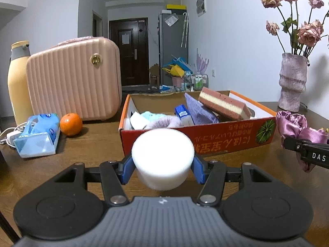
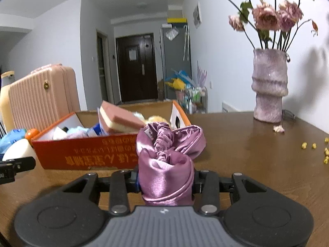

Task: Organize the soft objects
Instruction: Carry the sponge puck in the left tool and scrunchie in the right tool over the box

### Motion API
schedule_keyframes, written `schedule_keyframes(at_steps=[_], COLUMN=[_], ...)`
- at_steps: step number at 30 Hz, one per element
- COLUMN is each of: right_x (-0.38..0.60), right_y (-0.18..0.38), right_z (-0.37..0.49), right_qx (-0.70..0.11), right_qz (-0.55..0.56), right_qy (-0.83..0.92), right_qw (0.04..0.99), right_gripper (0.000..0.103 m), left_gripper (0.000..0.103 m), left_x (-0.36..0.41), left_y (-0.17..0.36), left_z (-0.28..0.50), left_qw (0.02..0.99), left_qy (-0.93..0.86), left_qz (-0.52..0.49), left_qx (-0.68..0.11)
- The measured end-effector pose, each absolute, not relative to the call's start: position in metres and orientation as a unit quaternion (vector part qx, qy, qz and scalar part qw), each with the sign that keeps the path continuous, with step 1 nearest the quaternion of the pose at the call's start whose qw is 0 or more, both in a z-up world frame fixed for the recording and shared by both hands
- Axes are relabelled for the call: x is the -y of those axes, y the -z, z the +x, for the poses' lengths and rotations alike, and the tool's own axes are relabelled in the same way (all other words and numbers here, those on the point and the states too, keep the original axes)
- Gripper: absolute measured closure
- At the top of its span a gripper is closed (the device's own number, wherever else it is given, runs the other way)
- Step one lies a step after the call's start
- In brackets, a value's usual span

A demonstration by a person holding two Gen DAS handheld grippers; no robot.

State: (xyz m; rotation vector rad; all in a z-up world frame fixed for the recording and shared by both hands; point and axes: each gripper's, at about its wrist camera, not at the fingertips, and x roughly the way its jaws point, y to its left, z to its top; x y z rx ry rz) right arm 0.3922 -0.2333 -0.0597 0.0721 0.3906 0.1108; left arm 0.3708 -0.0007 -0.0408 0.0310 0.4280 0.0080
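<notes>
My left gripper [image 1: 163, 164] is shut on a white foam cylinder [image 1: 163, 156], held just in front of the orange cardboard box [image 1: 226, 135]. The box holds a pink and cream sponge [image 1: 224, 106], a purple cloth [image 1: 200, 111], a blue pack and pale soft items. My right gripper [image 2: 166, 182] is shut on a bunched purple satin cloth [image 2: 167, 154], to the right of the box [image 2: 88, 154] near its front corner. In the left wrist view the same cloth [image 1: 294, 123] and the right gripper's black finger [image 1: 306, 152] show at the right edge.
A pink ribbed case [image 1: 74, 82], a yellow bottle [image 1: 17, 82], a tissue pack [image 1: 38, 135] and an orange [image 1: 71, 124] stand left of the box. A purple vase [image 2: 269, 88] of dried roses stands at the back right, with petals and yellow crumbs [image 2: 314, 146] on the wooden table [image 2: 257, 164].
</notes>
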Motion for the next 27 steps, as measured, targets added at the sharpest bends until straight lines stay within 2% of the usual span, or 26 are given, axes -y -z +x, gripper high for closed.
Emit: schedule_keyframes(at_steps=[16, 27], right_x=[0.217, 0.206], right_y=[0.047, 0.044], right_z=[0.397, 0.421], right_qx=[-0.110, -0.086], right_qz=[0.017, 0.009], right_qy=[-0.042, -0.044], right_qw=[0.993, 0.995], right_gripper=[0.064, 0.064], left_gripper=[0.045, 0.045], left_x=[0.013, 0.020], left_y=[0.028, 0.023], left_z=[0.383, 0.411], left_qw=[0.985, 0.987], left_qy=[-0.015, -0.029], left_qz=[0.014, 0.001], left_qx=[-0.174, -0.160])
